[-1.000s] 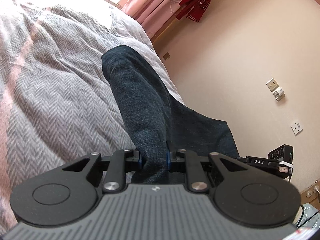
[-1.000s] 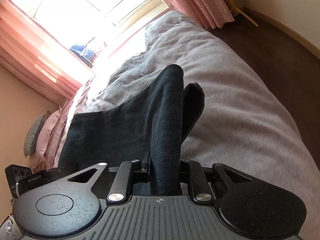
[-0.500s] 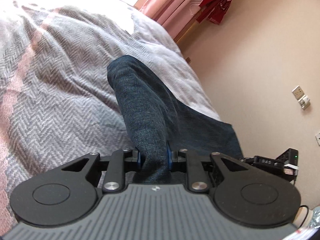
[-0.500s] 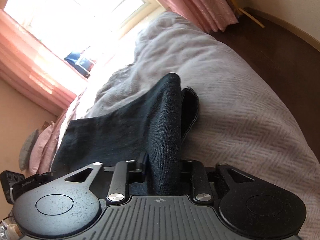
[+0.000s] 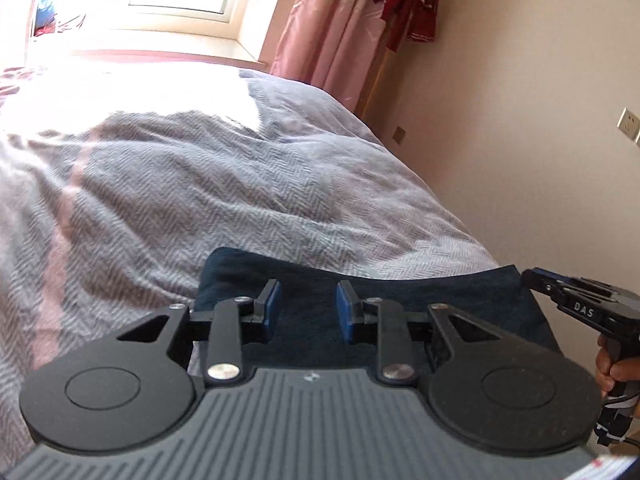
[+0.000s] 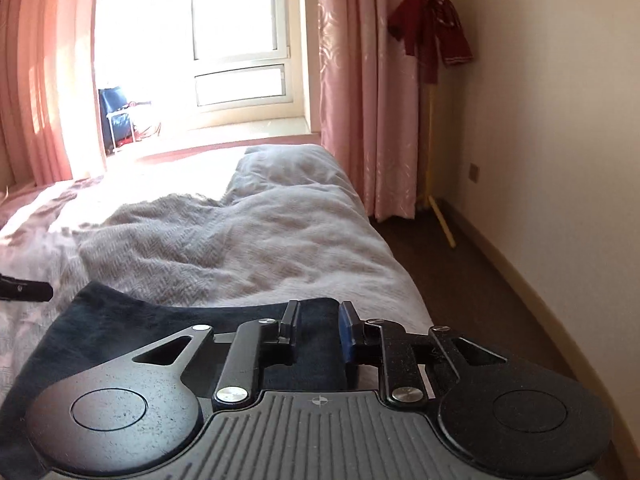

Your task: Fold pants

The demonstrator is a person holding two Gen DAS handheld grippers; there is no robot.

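1. While sunlight floods in from the window (image 6: 236, 40), the pants (image 5: 400, 300) lie flat on the bed (image 5: 200, 184), a dark denim slab at the near edge, just under both tools.
2. The cloth looks thick and finely woven, deep blue-black, folded into a broad band with rounded, soft corners.
3. In the left wrist view the band's long axis runs side to side across the picture, parallel to the near edge of the bed; the far edge forms a gently bowed line against the blanket.
4. The bed cover is a grey herringbone weave, rumpled into low ridges, with a pinkish stripe down its left side.
5. Left tool (image 5: 308, 310): its blue-padded fingers stand apart and are opening, nothing pinched, only flat denim below the gap.
6. Right tool (image 6: 318, 330): fingers apart with a narrower gap, closing at this moment; the pants lie beneath and between them, and no pad presses on the cloth.
7. At the right edge of the left wrist view the right tool's black body shows, held in a hand (image 5: 612, 364).
8. Pink patterned curtains (image 6: 352, 92) hang beside the window; a red garment (image 6: 432, 28) droops from a stand against the cream wall.
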